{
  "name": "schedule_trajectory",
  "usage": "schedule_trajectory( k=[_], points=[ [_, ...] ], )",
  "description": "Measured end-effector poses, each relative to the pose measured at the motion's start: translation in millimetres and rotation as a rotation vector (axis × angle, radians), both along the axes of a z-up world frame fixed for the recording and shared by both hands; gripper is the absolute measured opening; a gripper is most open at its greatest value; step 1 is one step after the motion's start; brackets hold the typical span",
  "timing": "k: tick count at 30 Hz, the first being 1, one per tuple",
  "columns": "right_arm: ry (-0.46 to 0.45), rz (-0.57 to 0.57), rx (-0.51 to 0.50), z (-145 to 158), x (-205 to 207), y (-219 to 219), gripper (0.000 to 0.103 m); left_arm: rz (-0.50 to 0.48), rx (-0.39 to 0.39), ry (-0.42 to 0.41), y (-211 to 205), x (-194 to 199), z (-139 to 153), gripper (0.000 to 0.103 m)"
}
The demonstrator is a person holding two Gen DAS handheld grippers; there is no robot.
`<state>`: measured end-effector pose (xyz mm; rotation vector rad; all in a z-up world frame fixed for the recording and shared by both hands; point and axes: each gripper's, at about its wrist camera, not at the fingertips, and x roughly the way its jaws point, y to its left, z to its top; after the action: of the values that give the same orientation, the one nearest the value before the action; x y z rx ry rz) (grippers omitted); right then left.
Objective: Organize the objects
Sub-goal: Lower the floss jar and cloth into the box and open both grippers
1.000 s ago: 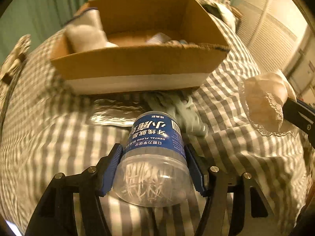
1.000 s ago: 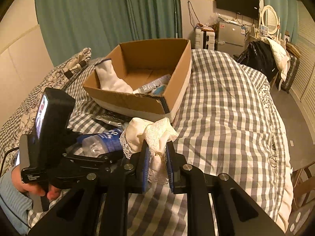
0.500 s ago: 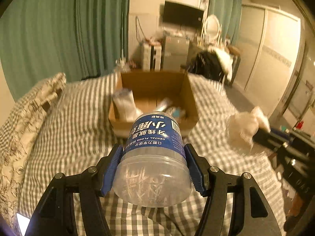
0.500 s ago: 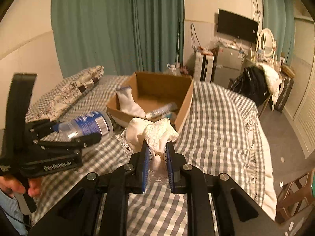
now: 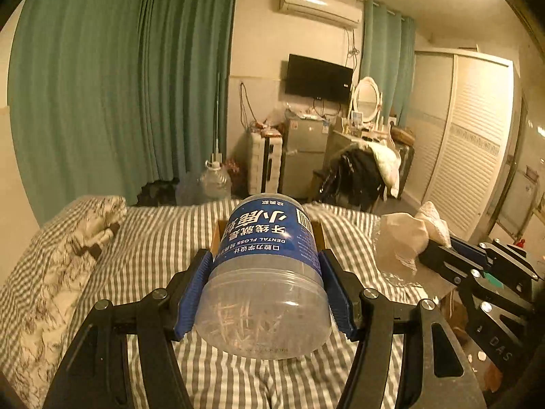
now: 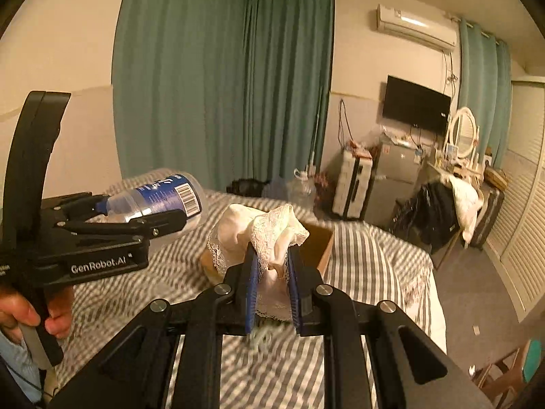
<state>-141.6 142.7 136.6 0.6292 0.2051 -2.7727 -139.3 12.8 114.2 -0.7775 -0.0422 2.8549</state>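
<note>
Plastic floss jar (image 5: 269,272) clamped left, lace cloth (image 6: 262,235) right

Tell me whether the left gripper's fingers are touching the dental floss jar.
Touching. The left wrist view shows both blue fingers of the left gripper pressed against the sides of the dental floss jar, no gap visible.

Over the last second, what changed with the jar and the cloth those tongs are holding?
Both were lifted off the checkered bed and raised well above the cardboard box, which now peeks out behind them. The left tongs are still clamped on the dental floss jar, the right tongs on the lace cloth. Nothing was released.
</note>
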Motion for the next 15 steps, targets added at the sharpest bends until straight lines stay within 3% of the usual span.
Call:
schedule_trajectory(
  k=[8, 15],
  points=[
    [-0.015, 0.006, -0.014, 7, -75, -2, 0.015, 0.021, -0.010, -0.011, 6, -68, -7, 0.065],
    [-0.092, -0.022, -0.017, -29, -166, 2, 0.015, 0.021, -0.043, -0.065, 17, -144, -50, 0.065]
  ],
)
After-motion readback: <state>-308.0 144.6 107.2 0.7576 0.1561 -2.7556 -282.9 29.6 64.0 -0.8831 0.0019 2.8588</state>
